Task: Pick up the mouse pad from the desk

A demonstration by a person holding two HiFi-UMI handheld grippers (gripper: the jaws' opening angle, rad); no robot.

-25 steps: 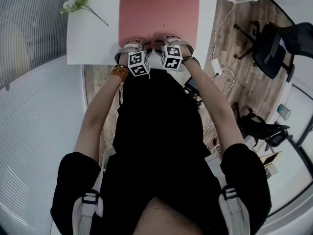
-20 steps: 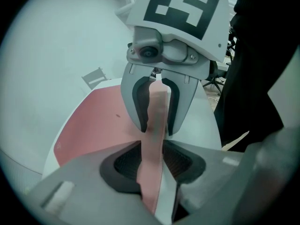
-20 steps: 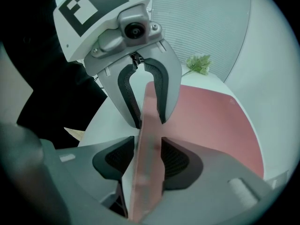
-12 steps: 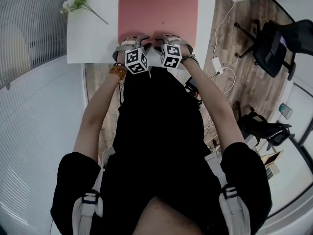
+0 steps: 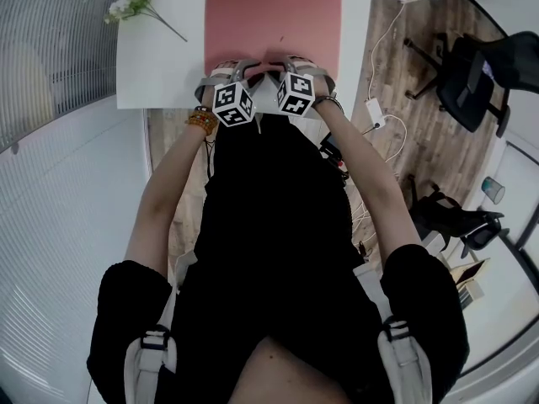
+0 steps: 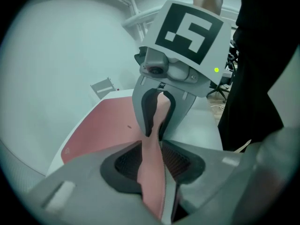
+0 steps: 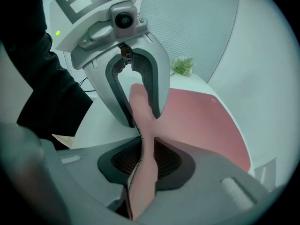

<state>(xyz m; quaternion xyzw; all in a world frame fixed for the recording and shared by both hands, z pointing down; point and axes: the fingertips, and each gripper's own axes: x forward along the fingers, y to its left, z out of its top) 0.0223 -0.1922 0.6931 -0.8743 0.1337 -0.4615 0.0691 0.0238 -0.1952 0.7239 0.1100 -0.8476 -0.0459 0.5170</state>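
Observation:
A pink mouse pad (image 5: 274,15) lies on the white desk (image 5: 160,66), its near edge lifted into a fold at the desk's front. My left gripper (image 5: 238,67) and right gripper (image 5: 285,64) sit side by side on that edge. In the left gripper view the pad's edge (image 6: 151,172) stands upright between my left gripper's (image 6: 152,165) pads, which press on it. The right gripper's (image 7: 143,165) jaws have just been closing, and their pads now pinch the pad's edge (image 7: 140,182). Each gripper view shows the other gripper straight ahead, clamped on the same fold.
A green flower sprig (image 5: 135,5) lies on the desk's far left corner. To the right, on the wood floor, are a black office chair (image 5: 472,74) and a power strip with cables (image 5: 373,112). A white partition runs along the left.
The left gripper has risen slightly and tilted, lifting the pad's near edge. The right gripper's jaws have closed onto that edge.

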